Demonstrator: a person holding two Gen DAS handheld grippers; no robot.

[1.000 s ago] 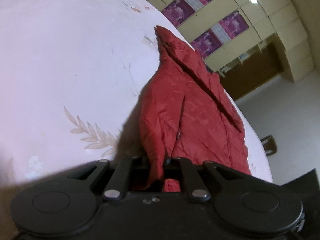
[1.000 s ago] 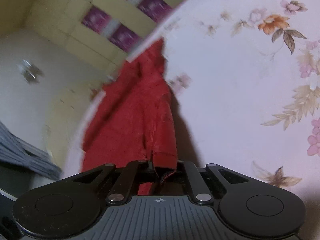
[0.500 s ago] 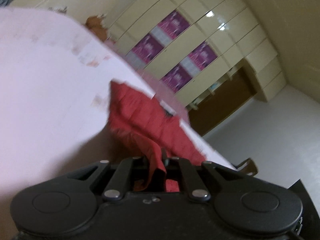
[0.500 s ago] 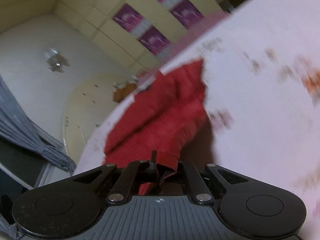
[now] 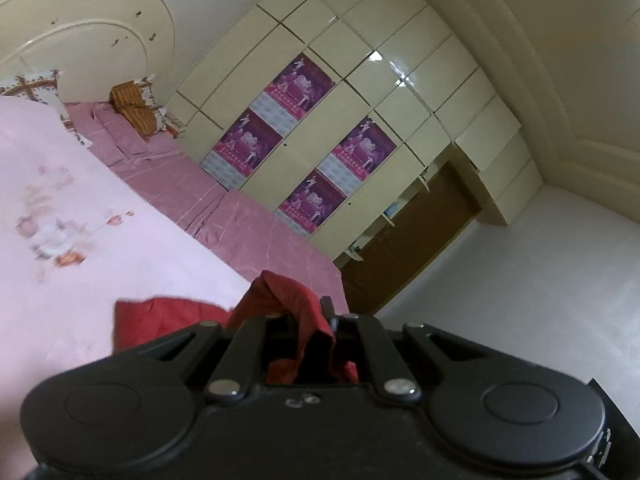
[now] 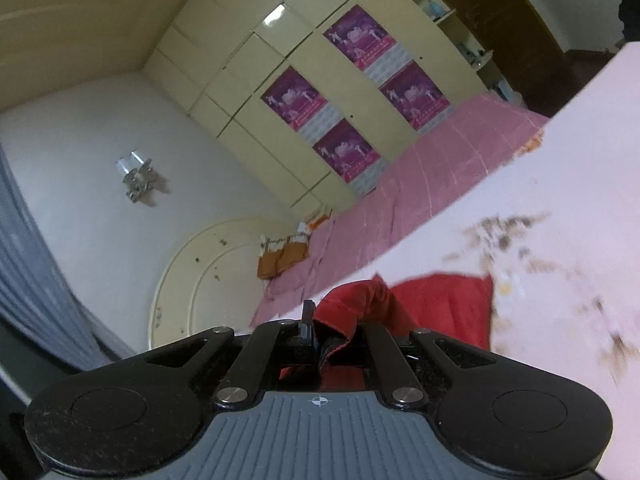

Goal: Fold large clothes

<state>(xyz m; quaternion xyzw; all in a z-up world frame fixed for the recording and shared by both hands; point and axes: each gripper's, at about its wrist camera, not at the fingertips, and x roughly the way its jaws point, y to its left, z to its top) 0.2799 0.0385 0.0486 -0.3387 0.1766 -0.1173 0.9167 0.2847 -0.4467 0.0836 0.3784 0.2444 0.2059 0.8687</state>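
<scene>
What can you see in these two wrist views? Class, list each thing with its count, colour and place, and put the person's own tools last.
garment: one, red, part lying on the quilt, part bunched in both claws
quilt: one, pale pink with flowers, on the bed
sheet: one, darker pink with thin lines, beyond the quilt
pillows: number unclear, orange-brown and patterned, at the headboard
headboard: one, cream, arched, at the bed's head
wardrobe: one, cream, along the wall
posters: four, purple, on the wardrobe doors
lamp: one, metal, on the ceiling
curtain: one, grey-blue, left edge of the right view
left claw: one, black, shut on the garment
right claw: one, black, shut on the garment
</scene>
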